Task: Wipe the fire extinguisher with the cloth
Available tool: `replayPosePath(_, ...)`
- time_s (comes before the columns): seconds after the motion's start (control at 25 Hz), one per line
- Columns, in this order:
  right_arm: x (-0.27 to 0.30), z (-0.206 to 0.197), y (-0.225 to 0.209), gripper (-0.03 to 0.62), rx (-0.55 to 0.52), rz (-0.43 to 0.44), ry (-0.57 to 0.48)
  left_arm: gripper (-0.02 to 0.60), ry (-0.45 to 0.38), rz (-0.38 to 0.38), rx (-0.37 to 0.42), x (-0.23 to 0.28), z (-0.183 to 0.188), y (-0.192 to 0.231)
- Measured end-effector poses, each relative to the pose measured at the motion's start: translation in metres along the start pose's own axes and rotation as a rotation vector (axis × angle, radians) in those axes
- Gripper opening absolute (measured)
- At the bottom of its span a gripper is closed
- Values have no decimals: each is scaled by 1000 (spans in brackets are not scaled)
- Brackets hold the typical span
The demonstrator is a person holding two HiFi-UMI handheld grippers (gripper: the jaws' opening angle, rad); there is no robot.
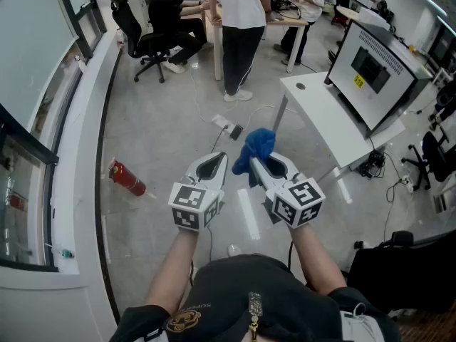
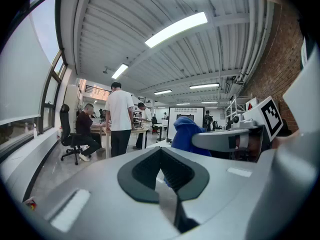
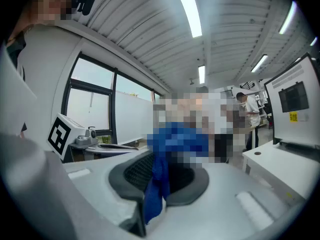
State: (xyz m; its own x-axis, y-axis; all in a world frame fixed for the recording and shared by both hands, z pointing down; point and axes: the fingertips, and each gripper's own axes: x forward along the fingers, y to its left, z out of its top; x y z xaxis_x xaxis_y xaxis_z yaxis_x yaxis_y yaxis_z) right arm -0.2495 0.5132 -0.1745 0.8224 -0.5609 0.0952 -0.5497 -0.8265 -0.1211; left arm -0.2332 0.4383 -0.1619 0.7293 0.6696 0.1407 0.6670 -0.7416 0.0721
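Extinguisher first: the red fire extinguisher (image 1: 127, 178) is lying on its side on the grey floor (image 1: 171, 127), right up against the pale ledge (image 1: 78, 155) under the windows, at the left of the head view. It's well apart from both of our grippers, and nothing is touching it.

The blue cloth (image 1: 255, 150) is with us, up off the floor. Our right gripper (image 1: 256, 161) has its jaws clamped on it, and most of the cloth sits bunched up past the tips. In the right gripper view a strip of the cloth (image 3: 155, 194) hangs down between the dark pads of that gripper (image 3: 159, 170), though part of the bundle is mosaicked over there.

Our left gripper (image 1: 217, 159) is just beside the right one, both held out in front of us roughly level. Its jaws are closed together with nothing in them. The left gripper view shows the pads of that gripper (image 2: 161, 151) meeting on bare air, with the cloth (image 2: 186, 134) poking up over to the right.

Further out, there's a white table (image 1: 335, 130) at the right with a big monitor (image 1: 377, 70) on it, and a power strip (image 1: 224, 125) lies on the floor ahead of the grippers. At the top of the head view one person (image 1: 239, 20) stands by a desk, and another (image 1: 171, 20) sits in a black office chair (image 1: 135, 34).
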Motion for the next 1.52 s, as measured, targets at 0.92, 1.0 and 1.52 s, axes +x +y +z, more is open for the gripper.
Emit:
replayPosePath(0.92, 12, -3, -3, 58, -9, 54, 11, 5, 27, 67, -4, -5, -12, 13)
replayPosePath(1.0, 22, -4, 4, 58, -10, 88, 16, 5, 32, 102, -6, -13, -14, 23)
replayPosePath(1.52, 99, -18, 99, 58, -25, 432, 70, 5, 53, 445, -67, -111, -37, 99)
